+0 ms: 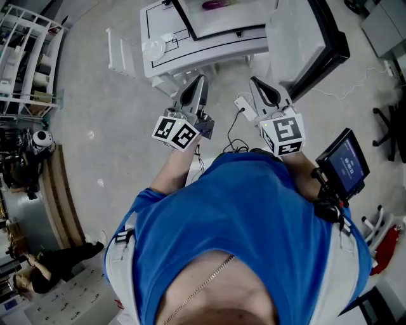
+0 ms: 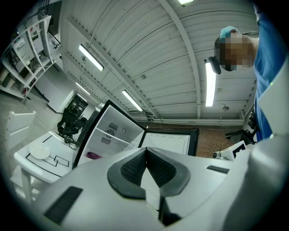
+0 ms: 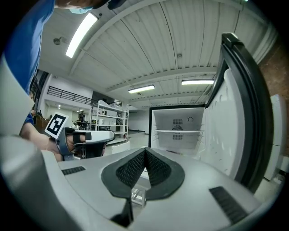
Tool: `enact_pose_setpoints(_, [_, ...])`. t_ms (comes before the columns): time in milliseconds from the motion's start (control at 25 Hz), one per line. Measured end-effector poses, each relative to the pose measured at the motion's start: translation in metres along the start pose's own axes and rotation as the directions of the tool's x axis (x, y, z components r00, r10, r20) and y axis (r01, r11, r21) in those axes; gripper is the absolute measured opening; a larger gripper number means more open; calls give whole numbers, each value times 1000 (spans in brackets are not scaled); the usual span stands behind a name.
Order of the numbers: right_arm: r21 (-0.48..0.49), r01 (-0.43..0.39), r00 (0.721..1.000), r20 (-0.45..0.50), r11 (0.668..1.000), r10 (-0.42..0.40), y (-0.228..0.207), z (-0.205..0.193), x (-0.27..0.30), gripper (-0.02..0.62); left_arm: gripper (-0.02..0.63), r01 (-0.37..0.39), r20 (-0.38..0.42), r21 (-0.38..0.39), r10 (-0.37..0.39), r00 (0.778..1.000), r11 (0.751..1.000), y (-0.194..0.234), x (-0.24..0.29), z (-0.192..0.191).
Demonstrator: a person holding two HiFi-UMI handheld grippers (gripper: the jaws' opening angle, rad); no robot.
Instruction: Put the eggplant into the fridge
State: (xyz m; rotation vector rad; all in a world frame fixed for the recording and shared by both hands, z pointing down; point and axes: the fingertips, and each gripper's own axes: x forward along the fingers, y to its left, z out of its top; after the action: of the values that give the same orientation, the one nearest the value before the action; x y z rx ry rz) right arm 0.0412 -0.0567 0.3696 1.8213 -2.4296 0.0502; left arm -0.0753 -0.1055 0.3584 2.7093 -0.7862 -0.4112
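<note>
The purple eggplant (image 1: 219, 4) lies inside the open white fridge (image 1: 222, 25) at the top of the head view. In the left gripper view the eggplant (image 2: 92, 155) rests low in the fridge (image 2: 115, 135), behind the black door frame. My left gripper (image 1: 198, 79) and right gripper (image 1: 257, 82) are held side by side in front of the fridge. Both are shut with nothing between the pads. Up close, the left gripper (image 2: 146, 151) has its jaws pressed together, as does the right gripper (image 3: 145, 152). The fridge door (image 3: 239, 113) stands wide open on the right.
A white table (image 1: 166, 32) with black outlines and a white plate (image 1: 154, 49) stands left of the fridge. A metal shelving rack (image 1: 25, 57) is at far left. A screen device (image 1: 346, 162) sits at right, and cables (image 1: 238, 136) lie on the floor.
</note>
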Motion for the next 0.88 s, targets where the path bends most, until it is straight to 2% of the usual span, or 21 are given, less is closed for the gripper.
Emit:
enact_pose_setpoints(240, [13, -1, 1000, -8, 1000, 1, -7, -17, -10, 3, 9, -3, -13, 3, 3, 1000, 1000, -9, -1, -17])
enact_pose_setpoints(880, [26, -16, 1000, -18, 1000, 17, -7, -31, -17, 2, 8, -37, -18, -4, 37, 999, 999, -14, -9, -31])
